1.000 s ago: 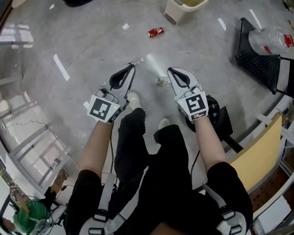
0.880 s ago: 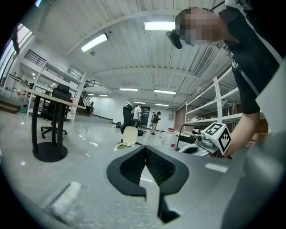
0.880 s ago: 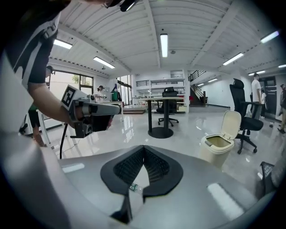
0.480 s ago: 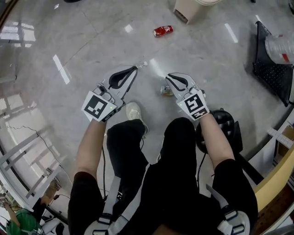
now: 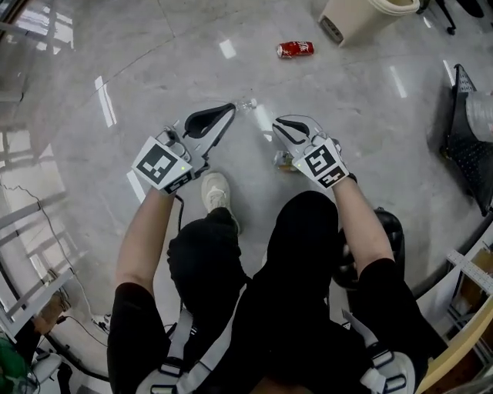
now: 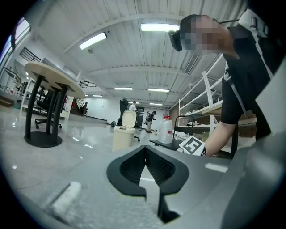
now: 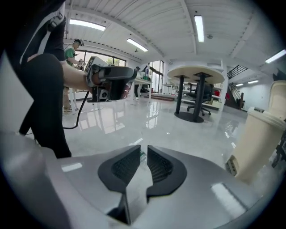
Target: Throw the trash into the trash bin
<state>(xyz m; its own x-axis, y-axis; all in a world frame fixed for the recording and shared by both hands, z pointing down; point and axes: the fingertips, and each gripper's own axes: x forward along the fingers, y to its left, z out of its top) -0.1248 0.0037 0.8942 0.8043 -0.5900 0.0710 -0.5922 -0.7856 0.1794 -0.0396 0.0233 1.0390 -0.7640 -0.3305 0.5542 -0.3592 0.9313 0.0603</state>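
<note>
Risks, left to right: the left gripper [image 5: 225,112] has its jaws pressed together w/ nothing btwn them, so it can't take the small clear scrap [image 5: 246,102] lying just past its tips unless it opens first. Pushed in like this, it'd prob. just skid the scrap across the glossy floor [image 5: 115,46]. The right gripper [image 5: 279,129] hangs right over the crumpled trash piece [image 5: 285,160]. Its jaws have just been opening but stand only a narrow slit apart. Nothing is btwn the pads, and the piece shows on the floor beyond the gap. If it goes down that narrow, the tips likely land on top & flatten or flick the piece instead of straddling it. The piece looks light & springy, so a pinch on one edge could let go mid-carry. The red can [image 5: 296,49] lies well apart, nearer the bin, & being round may roll if nudged. Containers: the beige trash bin [image 5: 350,19] stands at the far side w/ its lid up, well away from both grippers, so any carry is a long one. No view looks into it, so its contents can't be told. At far right a black platform trolley [image 5: 461,138] carries a clear plastic jug [image 6: 165,131]; whether anything's in it isn't readable.
</note>
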